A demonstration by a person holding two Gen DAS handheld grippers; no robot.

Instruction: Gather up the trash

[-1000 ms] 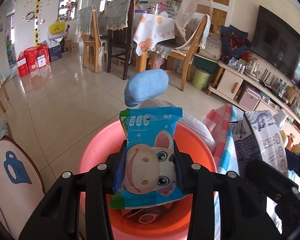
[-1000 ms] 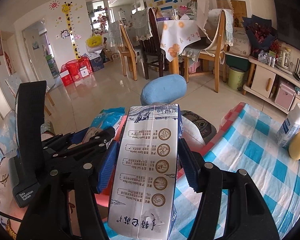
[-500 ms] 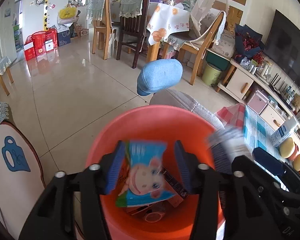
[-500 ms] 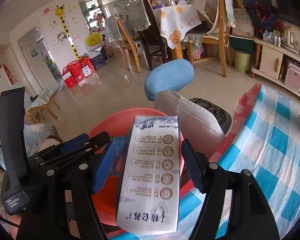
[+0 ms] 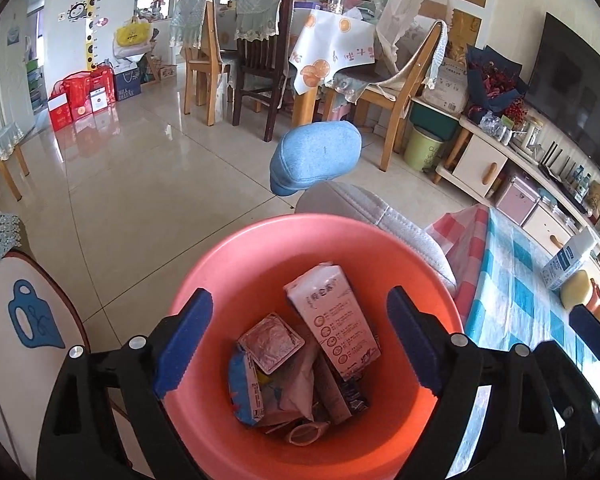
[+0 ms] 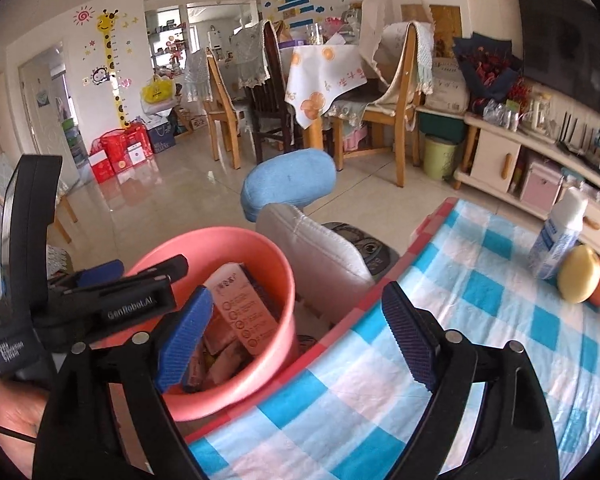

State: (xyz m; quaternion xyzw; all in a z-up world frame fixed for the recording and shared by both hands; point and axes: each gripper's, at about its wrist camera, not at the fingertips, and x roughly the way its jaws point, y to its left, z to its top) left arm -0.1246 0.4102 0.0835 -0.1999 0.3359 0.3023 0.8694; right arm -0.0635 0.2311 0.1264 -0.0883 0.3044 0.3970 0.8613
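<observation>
An orange-pink plastic bin (image 5: 260, 240) stands below my left gripper (image 5: 296, 336), which is open and empty right above its mouth. Inside lie a white milk carton (image 5: 336, 316), a blue snack wrapper (image 5: 244, 388), a foil-lidded cup (image 5: 270, 342) and other trash. My right gripper (image 6: 296, 336) is open and empty, over the edge of the blue-checked tablecloth (image 6: 480, 288) beside the bin (image 6: 268, 248). The carton (image 6: 246, 312) shows inside the bin there. The left gripper's body (image 6: 112, 300) is at the left of the right wrist view.
A grey chair back (image 6: 316, 252) with a blue headrest (image 6: 288, 184) stands just behind the bin. On the tablecloth at the right are a white bottle (image 6: 560, 232) and a yellow round item (image 6: 580, 280). Dining chairs and a table (image 5: 332, 52) stand farther off.
Both grippers have opened. The blue wrapper dropped from my left gripper and the milk carton from my right gripper, both into the bin. The right gripper has shifted right over the tablecloth.
</observation>
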